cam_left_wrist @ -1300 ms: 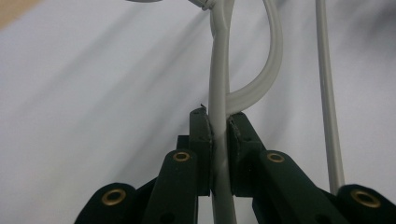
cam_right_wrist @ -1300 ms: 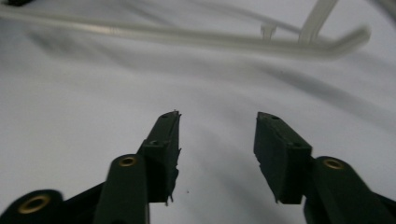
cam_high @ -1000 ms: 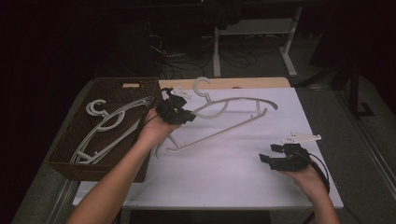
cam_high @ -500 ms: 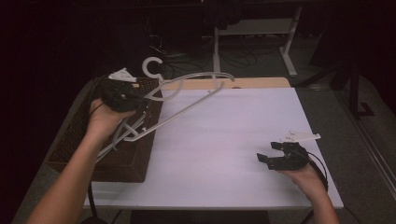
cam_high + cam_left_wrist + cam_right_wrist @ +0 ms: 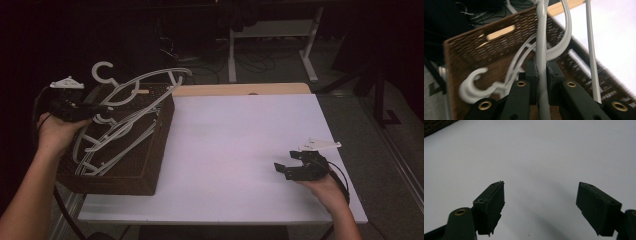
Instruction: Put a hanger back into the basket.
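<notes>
Left tool (image 5: 102,111) clamps our white hanger (image 5: 150,80) above the basket (image 5: 150,165), lowering pending; right tool (image 5: 286,166) gapes empty on the counter (image 5: 230,145).

High view overlooks table (image 5: 240,150); claw views close, level.

The room is dim. A white desk (image 5: 240,150) with a wooden far edge stands on a grey floor (image 5: 395,165). Behind it, a white desk frame (image 5: 272,37) and what seem to be loose cables (image 5: 200,60) sit in the dark.
</notes>
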### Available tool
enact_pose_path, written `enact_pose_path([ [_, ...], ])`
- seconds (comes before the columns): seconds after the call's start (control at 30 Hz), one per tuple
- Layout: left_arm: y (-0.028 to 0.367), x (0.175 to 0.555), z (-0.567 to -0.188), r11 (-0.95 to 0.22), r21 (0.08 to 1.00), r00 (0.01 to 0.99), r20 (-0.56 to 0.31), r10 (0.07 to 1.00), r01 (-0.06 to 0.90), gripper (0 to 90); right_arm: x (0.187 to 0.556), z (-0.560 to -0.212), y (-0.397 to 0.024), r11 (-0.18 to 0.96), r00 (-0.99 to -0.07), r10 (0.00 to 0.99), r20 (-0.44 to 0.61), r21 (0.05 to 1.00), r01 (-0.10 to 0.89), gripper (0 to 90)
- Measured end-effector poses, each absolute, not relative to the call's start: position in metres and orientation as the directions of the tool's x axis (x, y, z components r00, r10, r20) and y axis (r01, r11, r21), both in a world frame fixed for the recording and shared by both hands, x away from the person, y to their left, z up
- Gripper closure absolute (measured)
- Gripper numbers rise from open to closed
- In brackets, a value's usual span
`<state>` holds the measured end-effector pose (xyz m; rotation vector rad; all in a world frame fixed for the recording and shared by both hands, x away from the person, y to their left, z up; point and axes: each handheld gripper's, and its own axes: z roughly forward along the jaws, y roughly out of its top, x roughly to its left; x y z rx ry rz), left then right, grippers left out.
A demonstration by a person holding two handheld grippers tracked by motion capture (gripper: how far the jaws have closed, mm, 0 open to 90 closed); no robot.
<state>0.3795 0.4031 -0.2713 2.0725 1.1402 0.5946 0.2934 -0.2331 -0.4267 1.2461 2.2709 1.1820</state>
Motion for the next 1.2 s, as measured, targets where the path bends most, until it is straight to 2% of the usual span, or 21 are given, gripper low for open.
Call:
enact_pose_path([
  [0.47,0.458,0.375,-0.296,-0.357,0.716,0.436,0.082,0.896,0.599,82.3,0.293,-0.426,-0.235,0.282,-0.572,0.811,0.122,0.775,0.566,22.3],
  [1.0,0.453,0.391,-0.336,-0.366,0.647,0.442,0.049,0.896,0.669,80.8,0.292,-0.426,-0.235,0.283,-0.571,0.812,0.120,0.774,0.566,22.3],
  [1.03,0.453,0.392,-0.339,-0.364,0.645,0.452,0.032,0.891,0.672,79.0,0.292,-0.426,-0.235,0.284,-0.572,0.812,0.120,0.775,0.565,22.3],
  [1.1,0.451,0.392,-0.344,-0.352,0.651,0.451,0.017,0.893,0.672,64.0,0.292,-0.425,-0.235,0.284,-0.573,0.810,0.120,0.775,0.564,22.3],
  [1.2,0.449,0.392,-0.344,-0.357,0.652,0.445,0.033,0.895,0.669,55.5,0.293,-0.425,-0.234,0.285,-0.574,0.810,0.120,0.776,0.563,22.3],
])
